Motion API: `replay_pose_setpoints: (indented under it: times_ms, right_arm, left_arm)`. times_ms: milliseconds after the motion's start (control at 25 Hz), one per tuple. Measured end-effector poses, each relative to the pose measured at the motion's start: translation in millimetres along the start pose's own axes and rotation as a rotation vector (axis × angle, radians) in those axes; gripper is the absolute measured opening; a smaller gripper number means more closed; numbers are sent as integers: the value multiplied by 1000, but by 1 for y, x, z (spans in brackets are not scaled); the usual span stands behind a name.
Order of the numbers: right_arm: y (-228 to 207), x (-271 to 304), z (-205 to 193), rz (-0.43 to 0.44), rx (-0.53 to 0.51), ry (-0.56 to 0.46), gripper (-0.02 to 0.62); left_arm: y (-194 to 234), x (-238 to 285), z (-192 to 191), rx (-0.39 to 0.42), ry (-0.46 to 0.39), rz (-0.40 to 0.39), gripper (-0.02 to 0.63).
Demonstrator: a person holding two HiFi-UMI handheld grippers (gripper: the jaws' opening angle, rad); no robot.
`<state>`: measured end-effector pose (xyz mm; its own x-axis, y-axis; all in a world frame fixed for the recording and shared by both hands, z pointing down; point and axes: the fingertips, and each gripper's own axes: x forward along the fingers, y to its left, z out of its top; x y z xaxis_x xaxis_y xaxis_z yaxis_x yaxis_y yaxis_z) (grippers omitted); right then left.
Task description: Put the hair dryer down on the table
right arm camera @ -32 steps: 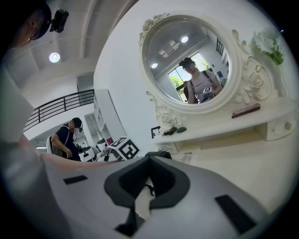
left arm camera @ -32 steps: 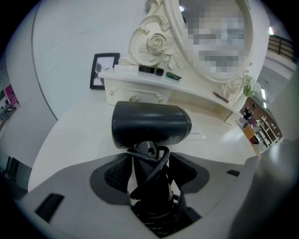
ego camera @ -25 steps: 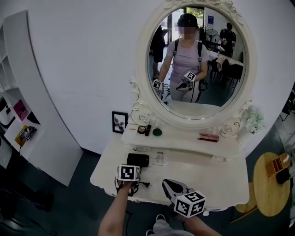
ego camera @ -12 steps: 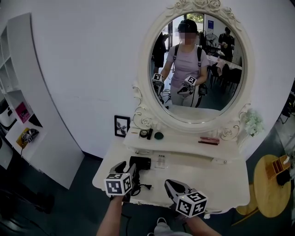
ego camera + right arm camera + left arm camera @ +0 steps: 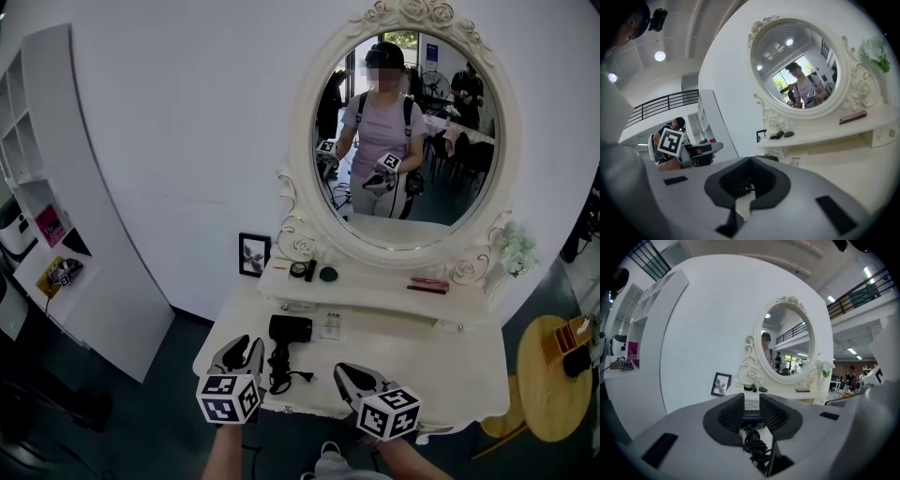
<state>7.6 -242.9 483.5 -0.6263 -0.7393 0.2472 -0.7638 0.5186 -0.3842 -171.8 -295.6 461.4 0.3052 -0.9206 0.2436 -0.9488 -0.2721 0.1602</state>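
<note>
The black hair dryer [image 5: 285, 330] lies on the white dressing table [image 5: 441, 361], its coiled cord [image 5: 281, 373] trailing toward the front edge. My left gripper [image 5: 246, 350] hovers just left of the cord at the table's front, apart from the dryer. Its jaws are closing, with only a narrow gap and nothing between them. In the left gripper view the hair dryer [image 5: 751, 417] and cord [image 5: 755, 447] show beyond my left gripper [image 5: 751, 400]. My right gripper [image 5: 345, 371] rests over the front edge, jaw tips together, holding nothing; it shows again as the right gripper [image 5: 750, 161].
A raised shelf [image 5: 375, 292] under the oval mirror [image 5: 412, 131] carries small cosmetics [image 5: 309, 271] and a pink item [image 5: 427, 282]. A picture frame [image 5: 251, 255] stands at the back left. A white shelving unit [image 5: 56, 216] is to the left, a round wooden side table [image 5: 544, 394] to the right.
My left gripper has let go of the hair dryer and drawn back toward the front-left edge, its jaws narrowing. The dryer stays lying on the table. The right gripper has barely moved.
</note>
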Motion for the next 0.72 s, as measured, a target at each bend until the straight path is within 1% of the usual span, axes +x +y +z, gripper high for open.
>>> replay_pose_setpoints:
  times_ms: [160,240,520,720]
  right_arm:
    - [7,2,-1,9,-8,6,2]
    - [11,3,-2,14,-8,8,2]
    - [23,7,-6,31,-7,13,2]
    - [28,7,-6,36,-10,11,2]
  left_arm:
    - [1,-18,-2,12,-35,-1,64]
    - [2,-26,-3,6,-46,5,51]
    - [8,-50,-5,9,-77,39,3]
    - [9,-63,-5,6,-93,43,2]
